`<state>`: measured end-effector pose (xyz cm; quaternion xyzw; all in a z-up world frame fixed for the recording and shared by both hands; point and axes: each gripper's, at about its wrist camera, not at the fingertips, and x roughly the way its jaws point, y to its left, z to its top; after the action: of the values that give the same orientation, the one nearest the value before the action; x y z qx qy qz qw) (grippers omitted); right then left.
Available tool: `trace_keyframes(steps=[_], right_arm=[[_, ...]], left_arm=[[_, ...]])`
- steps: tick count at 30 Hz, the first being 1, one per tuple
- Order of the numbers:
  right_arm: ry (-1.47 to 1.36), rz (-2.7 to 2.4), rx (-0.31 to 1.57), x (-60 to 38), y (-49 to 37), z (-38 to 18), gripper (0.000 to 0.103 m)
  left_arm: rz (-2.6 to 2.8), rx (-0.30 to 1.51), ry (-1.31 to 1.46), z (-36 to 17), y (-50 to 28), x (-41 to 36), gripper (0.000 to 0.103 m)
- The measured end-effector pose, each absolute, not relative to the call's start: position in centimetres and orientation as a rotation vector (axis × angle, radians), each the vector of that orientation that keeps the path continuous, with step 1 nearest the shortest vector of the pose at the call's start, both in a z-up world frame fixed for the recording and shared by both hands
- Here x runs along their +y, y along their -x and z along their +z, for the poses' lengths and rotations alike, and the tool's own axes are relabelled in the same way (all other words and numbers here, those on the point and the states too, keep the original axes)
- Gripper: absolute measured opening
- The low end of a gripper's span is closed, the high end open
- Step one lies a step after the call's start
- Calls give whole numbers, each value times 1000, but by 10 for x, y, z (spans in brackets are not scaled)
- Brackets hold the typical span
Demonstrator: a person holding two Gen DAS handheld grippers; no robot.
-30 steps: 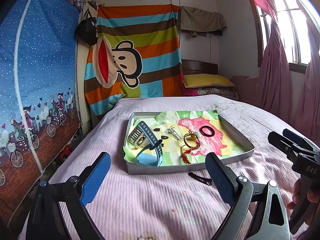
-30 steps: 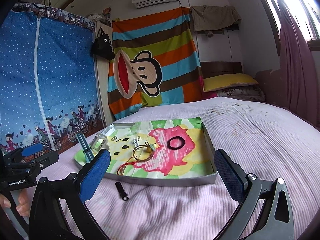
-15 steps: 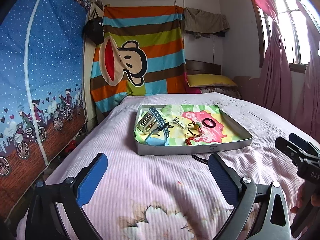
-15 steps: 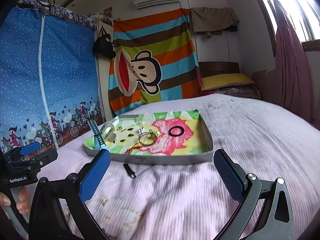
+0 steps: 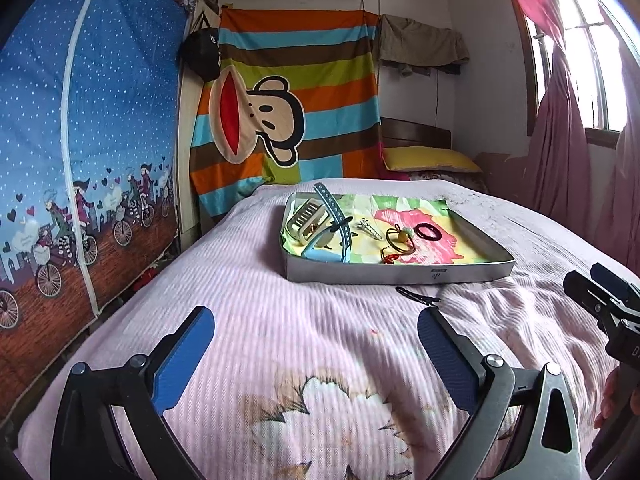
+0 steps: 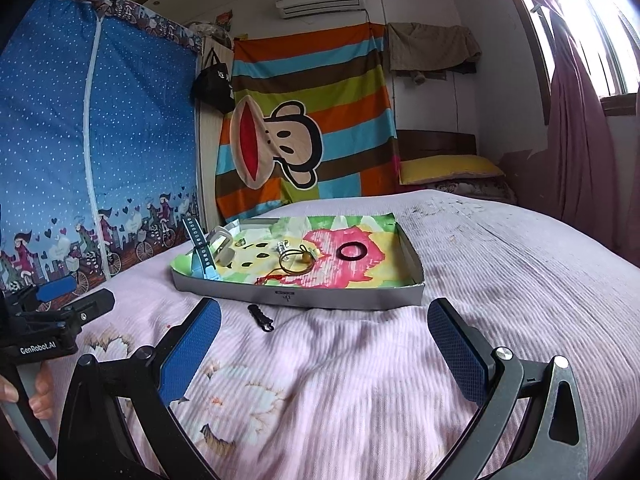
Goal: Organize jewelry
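A shallow grey tray [image 5: 400,276] [image 6: 352,298] lined with flowery paper sits on the pink bedspread. In it lie a blue watch strap [image 5: 338,220] [image 6: 200,250], a pale hair claw [image 5: 306,220] [image 6: 222,242], a silver clip [image 5: 370,229], a brass bangle [image 5: 398,238] [image 6: 294,262] and a black ring [image 5: 428,233] [image 6: 352,251]. A small black clip [image 5: 416,295] [image 6: 260,317] lies on the bed just in front of the tray. My left gripper [image 5: 316,336] and my right gripper [image 6: 324,332] both stand open and empty, short of the tray.
A blue wardrobe cover [image 5: 80,140] stands left of the bed. A striped monkey cloth [image 5: 288,112] hangs on the back wall, a yellow pillow [image 5: 428,159] lies at the bed's head, and pink curtains [image 5: 560,152] hang at the right.
Both grippers have drawn back from the tray and sunk lower, so the tray looks farther away and flatter. Their jaws remain wide. The black clip stays on the bed.
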<state>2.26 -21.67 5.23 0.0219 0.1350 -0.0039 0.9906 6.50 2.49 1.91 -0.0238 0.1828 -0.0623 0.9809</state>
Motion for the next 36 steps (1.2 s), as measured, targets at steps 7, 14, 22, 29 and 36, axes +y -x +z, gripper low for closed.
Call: trace_keyframes(steps=[7,14,22,29,36], right_arm=[[-32,-9,274,-215,-23,48,102],[-27,-10,276,-214,-25,47,102],[-31,-14,280,-215,-27,46,102],[-33,-17,280,-216,-27,46,102],[-32,-17,280,-216,-27,46,102]], left_arm=[[-126,367,36,14,-64,24,103],[-129,379,34,9,-65,25,103],[-125,372,35,9,-65,25,103],[-123,370,35,9,-64,25,103],[-123,370,36,10,-64,26,103]])
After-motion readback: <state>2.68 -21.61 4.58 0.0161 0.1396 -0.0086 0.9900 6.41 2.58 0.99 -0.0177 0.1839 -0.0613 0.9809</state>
